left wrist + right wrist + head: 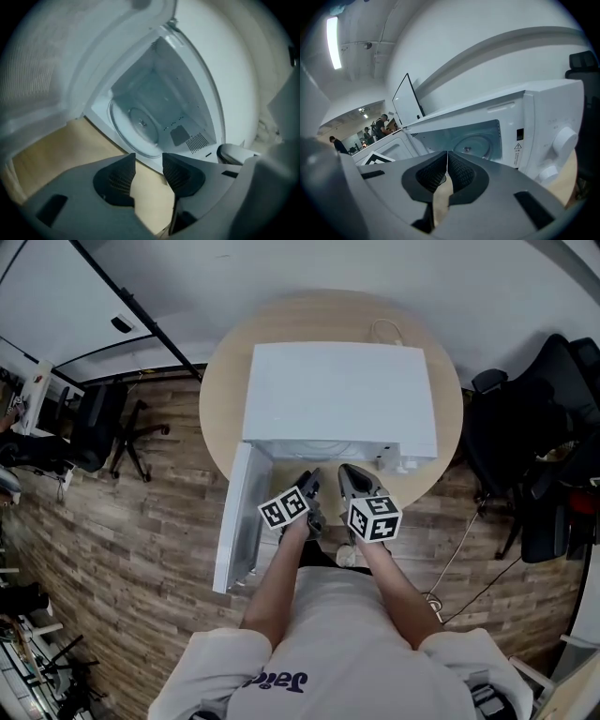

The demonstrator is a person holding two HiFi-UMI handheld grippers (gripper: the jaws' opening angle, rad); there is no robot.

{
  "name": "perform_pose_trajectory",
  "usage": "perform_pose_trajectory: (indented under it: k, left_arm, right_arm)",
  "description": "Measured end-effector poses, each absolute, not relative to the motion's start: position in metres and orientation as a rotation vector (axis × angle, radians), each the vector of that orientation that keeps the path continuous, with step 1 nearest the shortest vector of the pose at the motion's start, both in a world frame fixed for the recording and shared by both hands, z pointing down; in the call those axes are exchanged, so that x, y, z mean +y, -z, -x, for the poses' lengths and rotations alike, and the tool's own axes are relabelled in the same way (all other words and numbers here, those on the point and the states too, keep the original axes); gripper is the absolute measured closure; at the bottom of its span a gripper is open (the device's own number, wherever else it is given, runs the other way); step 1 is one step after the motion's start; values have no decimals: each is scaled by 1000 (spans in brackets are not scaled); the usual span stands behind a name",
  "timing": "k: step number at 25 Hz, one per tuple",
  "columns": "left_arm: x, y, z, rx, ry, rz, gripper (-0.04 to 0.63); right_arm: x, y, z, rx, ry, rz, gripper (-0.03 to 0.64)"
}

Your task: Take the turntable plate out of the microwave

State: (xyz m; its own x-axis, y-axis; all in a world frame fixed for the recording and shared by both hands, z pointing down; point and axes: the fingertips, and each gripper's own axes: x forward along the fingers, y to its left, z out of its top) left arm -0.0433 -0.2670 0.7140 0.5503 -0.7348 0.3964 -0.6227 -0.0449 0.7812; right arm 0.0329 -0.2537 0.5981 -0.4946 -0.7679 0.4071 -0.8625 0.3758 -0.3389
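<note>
Head view, both gripper views. A round, pale wooden table (448, 399) stands on a plank floor (141, 521) of brown wood. A black office chair (525, 427) is at the picture's right and a second chair (103, 423) at its left. A thin cable (384, 331) loops on the tabletop behind the appliance. The right gripper view shows a long ceiling light (333, 42) and distant people (379, 124) in a further part of the room.

A white microwave (337, 395) sits on the table with its opening toward the person. Its door (239, 521) is swung fully open to the left in the head view, and round control knobs (565, 138) sit right of the cavity.

The turntable plate (136, 124) is inside the cavity, lying flat on the cavity floor with its face upward. It is a round glass disc, so it has no long axis; its rim reaches close to the cavity's front edge.

The left gripper (149, 161) is held just in front of the opening and points into it. Its jaws stand apart at a moderate gap with only bare tabletop visible between them, and they are clear of the plate. The right gripper (447, 159) is beside it, also aimed at the cavity. Its jaws are closed pad against pad and hold nothing.
</note>
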Motion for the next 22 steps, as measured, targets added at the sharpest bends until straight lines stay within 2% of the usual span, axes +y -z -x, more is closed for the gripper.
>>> perform_pose_trajectory:
  k: [3, 5, 10, 19, 22]
  left_arm:
    - [-276, -723, 42, -1065, 276, -1620, 402]
    - [-284, -727, 41, -1004, 395, -1543, 356]
    - [-304, -748, 49, -945, 640, -1313, 339]
    - [-320, -772, 45, -942, 646, -1202, 345]
    - [-317, -777, 47, -963, 623, -1197, 431]
  right_arm:
    - [-255, -603, -34, -2431, -785, -1469, 600]
    - [-256, -607, -35, -2419, -793, -1468, 600]
    - [-259, -614, -39, -2400, -821, -1468, 600]
    - [-267, -628, -51, -2354, -872, -1488, 600]
    - [-268, -629, -54, -2351, -872, -1486, 600]
